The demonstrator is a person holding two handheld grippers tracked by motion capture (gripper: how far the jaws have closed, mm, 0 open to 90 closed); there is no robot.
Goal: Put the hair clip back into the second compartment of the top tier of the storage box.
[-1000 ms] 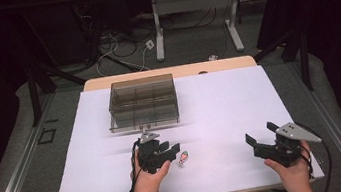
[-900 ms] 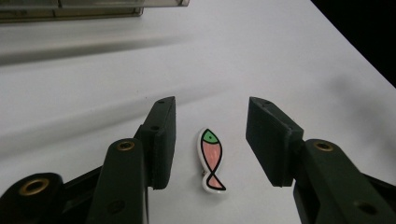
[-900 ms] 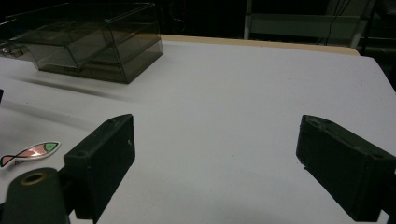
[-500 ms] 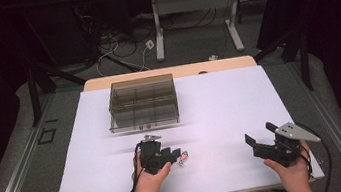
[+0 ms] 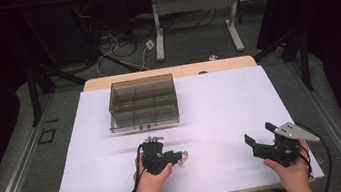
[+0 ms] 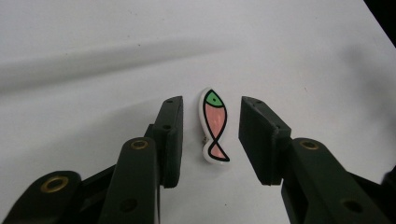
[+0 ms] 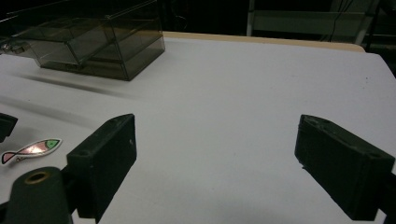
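Left gripper [image 6: 210, 135] low over table, jaws closing astride fish piece [image 6: 214, 124].

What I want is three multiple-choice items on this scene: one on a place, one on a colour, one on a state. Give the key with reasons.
1. Where does the fish piece lie?
A. on the floor
B. on the white table, between the jaws of the left tool
C. stacked on a second fish

2. What colour is the fish's head?
A. green
B. blue
C. yellow

3. How do the left tool's jaws stand to the fish?
A. pressed on it
B. apart from it on both sides
C. holding it up in the air

Key:
1 B, it lies flat on the table with a jaw at each side.
2 A, a green head tops the pink body.
3 B, bare table shows between the fish and each jaw, though the jaws have just been closing.
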